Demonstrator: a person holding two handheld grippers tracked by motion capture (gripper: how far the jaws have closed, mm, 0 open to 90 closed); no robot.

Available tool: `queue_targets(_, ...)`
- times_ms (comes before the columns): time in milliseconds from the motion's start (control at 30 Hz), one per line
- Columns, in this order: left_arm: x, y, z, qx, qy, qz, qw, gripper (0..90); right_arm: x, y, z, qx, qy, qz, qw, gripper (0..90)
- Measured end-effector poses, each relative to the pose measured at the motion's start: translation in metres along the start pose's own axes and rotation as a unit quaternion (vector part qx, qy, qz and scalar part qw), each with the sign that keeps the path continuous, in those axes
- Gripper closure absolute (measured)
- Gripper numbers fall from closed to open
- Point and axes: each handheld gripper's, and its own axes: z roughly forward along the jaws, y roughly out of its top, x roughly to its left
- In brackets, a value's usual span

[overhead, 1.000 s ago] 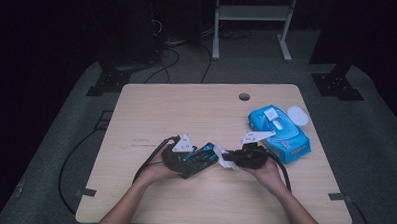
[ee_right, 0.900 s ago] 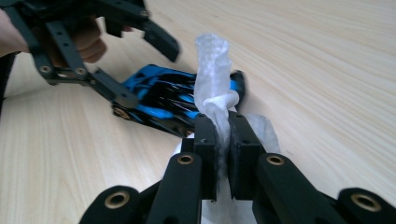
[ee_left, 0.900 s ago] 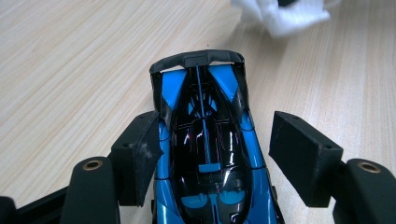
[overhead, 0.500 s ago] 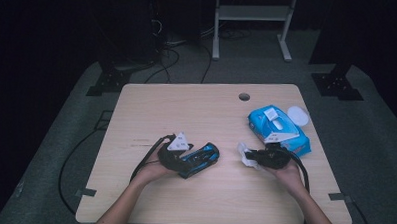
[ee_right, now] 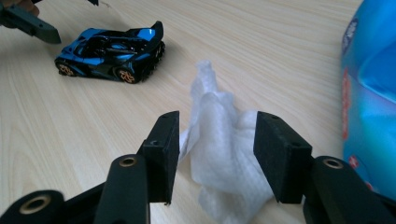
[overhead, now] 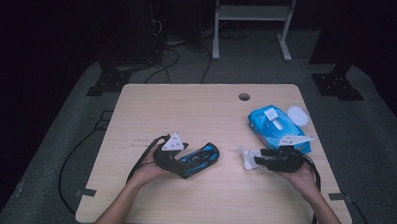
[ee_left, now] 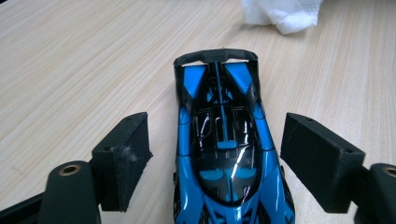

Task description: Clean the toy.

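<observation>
A blue-and-black toy race car (ee_left: 229, 154) sat on its wheels on the wooden counter (overhead: 186, 111), between the left gripper (ee_left: 217, 158)'s parted fingers, which had just been opening and did not press its sides. The right gripper (ee_right: 215, 154)'s fingers, also just opened, stood on either side of a crumpled white wipe (ee_right: 224, 154) lying on the counter, apparently let go. Behind it lay a blue wipe pack (overhead: 276, 127). The wiping of the car appeared finished, both items set down; only drawing the grippers away seemed left.
</observation>
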Motion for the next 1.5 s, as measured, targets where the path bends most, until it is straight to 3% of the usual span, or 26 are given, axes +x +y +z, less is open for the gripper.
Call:
queue_targets(333,0.004,-0.011,-0.013,-0.006,0.01,-0.015,0.9998,19.2,0.001,-0.01,-0.016,-0.007,0.005,0.001,1.0,44.9)
queue_targets(967,0.004,-0.038,-0.043,-0.016,0.028,-0.04,0.9987,16.7,0.004,-0.022,-0.033,-0.01,0.001,0.007,0.9999,37.7)
queue_targets(1333,0.0,-0.053,-0.055,-0.018,0.034,-0.044,0.9983,15.1,0.007,-0.035,-0.038,-0.011,0.001,0.014,0.9998,32.8)
queue_targets(1500,-0.002,-0.061,-0.061,-0.038,0.046,-0.051,0.9969,13.4,0.01,-0.04,-0.042,-0.026,-0.003,0.012,0.9996,28.9)
